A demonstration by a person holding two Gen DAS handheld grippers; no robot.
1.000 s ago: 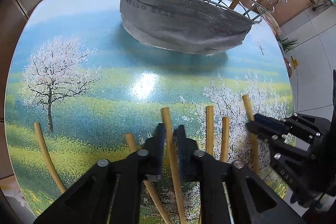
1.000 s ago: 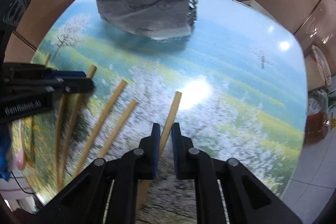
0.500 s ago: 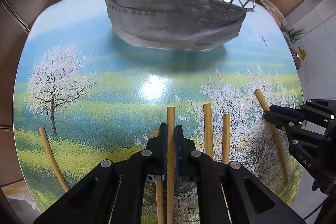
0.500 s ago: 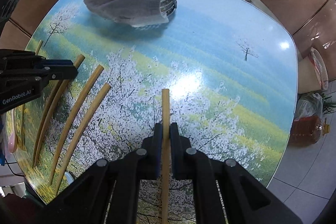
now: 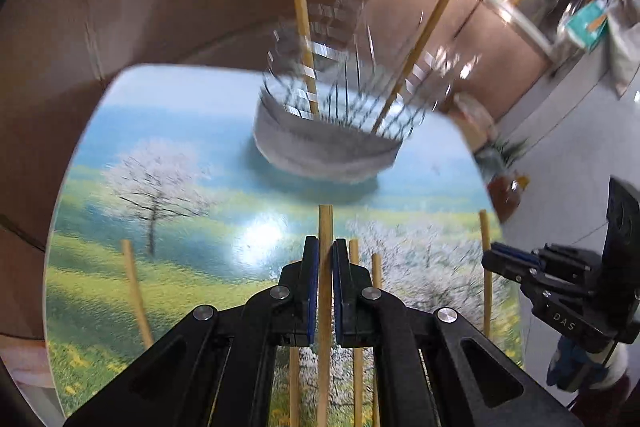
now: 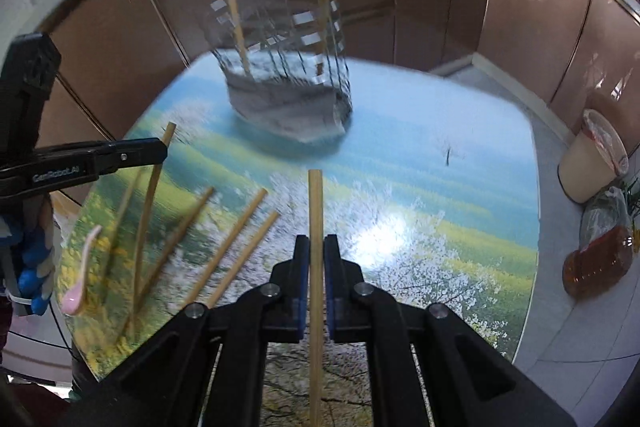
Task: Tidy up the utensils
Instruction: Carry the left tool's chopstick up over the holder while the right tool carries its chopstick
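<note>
Both hand-held grippers are clamped on a chopstick each: left hand-held gripper (image 5: 325,291) on one chopstick (image 5: 325,227), right hand-held gripper (image 6: 315,287) on another chopstick (image 6: 315,203). I count two already standing in the wire holder (image 6: 280,67); several loose chopsticks (image 6: 232,247) and a pink spoon (image 6: 80,287) remain on the scenic tabletop (image 6: 440,147), brown panelled walls behind.
</note>
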